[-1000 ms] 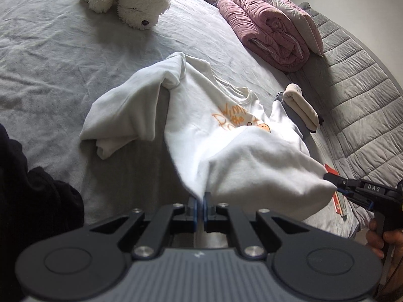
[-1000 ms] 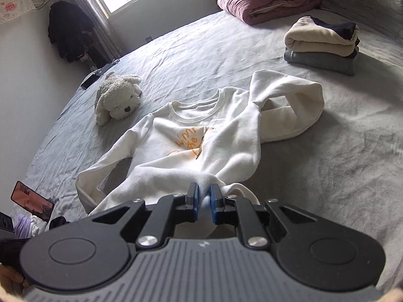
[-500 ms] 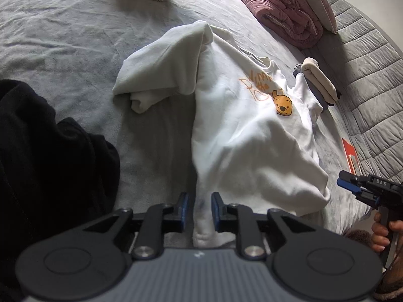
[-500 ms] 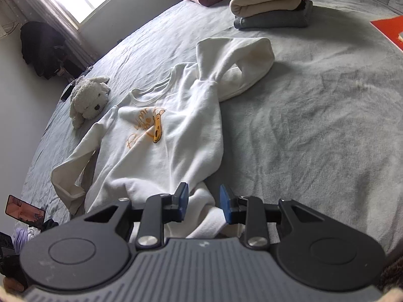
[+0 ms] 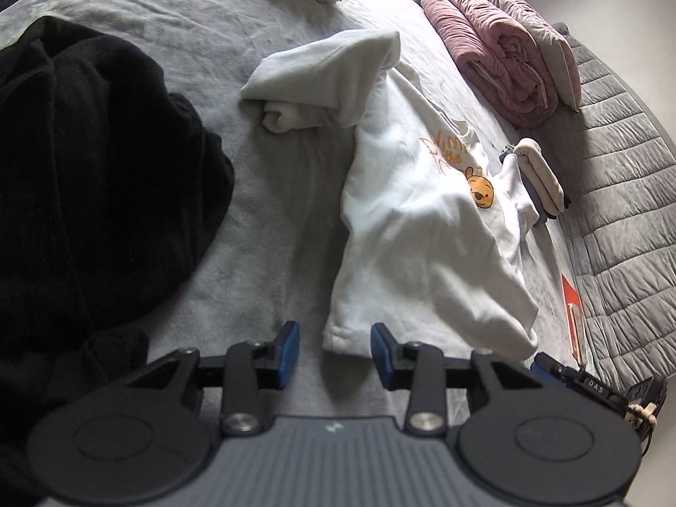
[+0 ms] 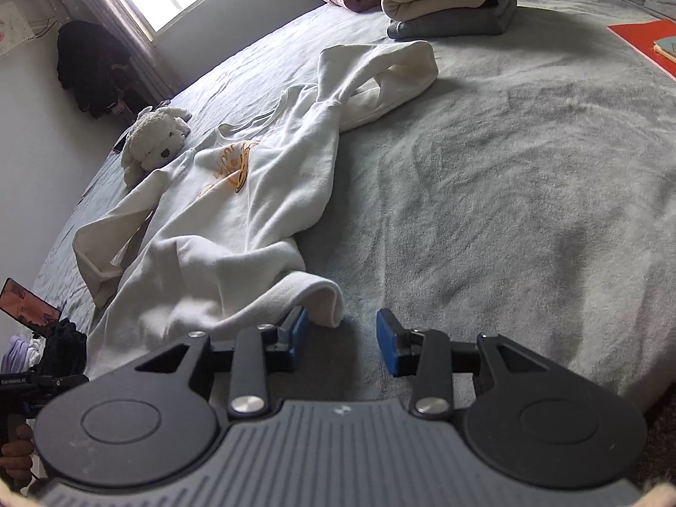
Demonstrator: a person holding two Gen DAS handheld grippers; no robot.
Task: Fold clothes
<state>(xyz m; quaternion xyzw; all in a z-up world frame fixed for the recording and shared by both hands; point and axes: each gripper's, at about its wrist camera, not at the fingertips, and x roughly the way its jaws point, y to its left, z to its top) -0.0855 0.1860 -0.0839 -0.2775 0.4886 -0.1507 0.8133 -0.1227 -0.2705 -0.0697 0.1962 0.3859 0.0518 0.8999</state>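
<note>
On the grey bedcover [image 6: 507, 177], nearest the cameras, both grippers sit low at the hem end of a white sweatshirt [image 5: 414, 219] with nothing between their blue pads. The left gripper [image 5: 335, 355] has its jaws spread wide, the hem's left corner lying just ahead of the gap, nearer the right pad; whether cloth touches that pad cannot be told. The right gripper [image 6: 342, 340] is likewise spread apart, and the hem's right corner curls up just beside its left pad, the right pad standing over bare cover. In the left wrist view the right gripper's black tip peeks in at the lower right, under the hem. The sweatshirt lies face up, rumpled, its body running away from the grippers, an orange bear print [image 5: 481, 192] and orange lettering on the chest. Its sleeves are bunched: one heaped to the left of the shoulder, the other doubled over toward a stack of folded clothes [image 6: 452, 0]. A dark garment [image 5: 84, 177] lies heaped on the cover left of the left gripper. Farther off, a white plush dog [image 6: 154, 143] rests beyond the collar, an orange booklet [image 6: 642, 42] lies near the bed's right edge, and a rolled pink quilt [image 5: 502, 72] sits against the grey padded headboard [image 5: 612, 160].
</note>
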